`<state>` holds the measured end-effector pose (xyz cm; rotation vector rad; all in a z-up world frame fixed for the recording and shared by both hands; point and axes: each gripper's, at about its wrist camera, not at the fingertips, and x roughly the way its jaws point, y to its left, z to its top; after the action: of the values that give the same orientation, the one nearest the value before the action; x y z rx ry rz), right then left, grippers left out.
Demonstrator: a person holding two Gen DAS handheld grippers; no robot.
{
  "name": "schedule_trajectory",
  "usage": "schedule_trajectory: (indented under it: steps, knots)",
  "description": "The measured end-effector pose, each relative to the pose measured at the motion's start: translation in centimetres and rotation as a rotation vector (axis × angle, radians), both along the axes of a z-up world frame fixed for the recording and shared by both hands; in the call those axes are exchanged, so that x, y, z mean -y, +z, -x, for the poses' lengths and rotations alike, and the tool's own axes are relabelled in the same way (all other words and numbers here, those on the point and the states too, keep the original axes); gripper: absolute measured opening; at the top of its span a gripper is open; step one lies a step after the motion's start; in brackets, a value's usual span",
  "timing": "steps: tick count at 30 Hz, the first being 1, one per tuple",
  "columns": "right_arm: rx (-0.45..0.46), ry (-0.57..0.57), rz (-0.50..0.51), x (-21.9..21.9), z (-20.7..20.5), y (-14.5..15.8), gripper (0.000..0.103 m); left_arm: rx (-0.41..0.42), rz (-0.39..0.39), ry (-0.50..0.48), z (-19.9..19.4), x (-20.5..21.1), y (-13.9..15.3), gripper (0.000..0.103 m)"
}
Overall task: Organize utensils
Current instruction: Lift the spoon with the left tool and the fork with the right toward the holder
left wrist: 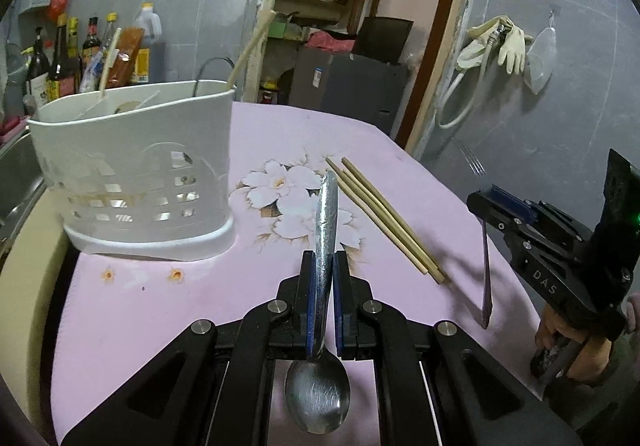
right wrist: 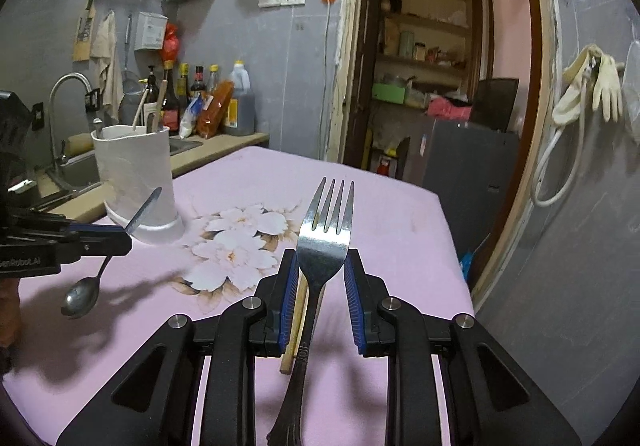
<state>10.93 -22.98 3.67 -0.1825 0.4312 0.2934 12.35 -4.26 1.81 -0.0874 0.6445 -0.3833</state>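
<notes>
Your left gripper (left wrist: 325, 266) clamps a spoon (left wrist: 320, 386) at lower centre; your right gripper (right wrist: 321, 266), lettered "DAS", grips a fork (right wrist: 325, 242). White holder (left wrist: 136, 174) sits upper left, chopsticks (left wrist: 384, 218) mid-frame.

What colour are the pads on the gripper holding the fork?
Blue pads, clearest in the right wrist view.

My left camera looks close along its fingers across the pink tablecloth (left wrist: 160, 306) toward the white utensil holder (left wrist: 132, 174); my right camera faces the doorway (right wrist: 432, 66); both share cloth and holder
</notes>
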Motion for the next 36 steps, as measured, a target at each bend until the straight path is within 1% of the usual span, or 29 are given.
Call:
schedule_trajectory:
  steps: [6, 12, 16, 19, 23, 27, 28, 33, 34, 36]
  knots:
    - [0.066, 0.003, -0.002, -0.6, 1.3, 0.4, 0.020, 0.113, 0.006, 0.062, 2.0, -0.5, 0.9, 0.005]
    - [0.159, -0.001, -0.019, -1.8, 2.4, 1.4, 0.020, 0.207, 0.032, 0.149, 2.8, -1.3, 1.5, 0.005]
    - [0.235, 0.007, -0.021, -3.2, 2.6, 2.6, 0.020, 0.260, 0.051, 0.196, 3.0, -2.6, 2.2, 0.005]
    - [0.268, 0.021, -0.033, -4.1, 2.3, 3.3, 0.020, 0.297, 0.058, 0.216, 3.1, -3.3, 2.9, 0.005]
    - [0.286, 0.042, -0.068, -4.9, 1.8, 4.1, 0.020, 0.336, 0.060, 0.235, 3.0, -4.5, 4.0, 0.005]
    - [0.311, 0.085, -0.099, -6.1, 1.4, 5.3, 0.020, 0.363, 0.075, 0.263, 2.6, -6.3, 5.5, 0.004]
    - [0.317, 0.102, -0.111, -6.6, 1.2, 5.8, 0.020, 0.366, 0.081, 0.270, 2.5, -6.8, 5.8, 0.001]
    - [0.334, 0.177, -0.166, -8.4, 0.2, 7.4, 0.020, 0.373, 0.087, 0.296, 1.2, -9.1, 6.9, 0.000]
    - [0.339, 0.191, -0.173, -8.9, 0.0, 7.7, 0.020, 0.369, 0.086, 0.298, 0.8, -9.5, 6.9, 0.000]
    - [0.343, 0.212, -0.186, -9.7, -0.3, 8.0, 0.020, 0.330, 0.095, 0.295, -0.1, -10.3, 6.3, 0.000]
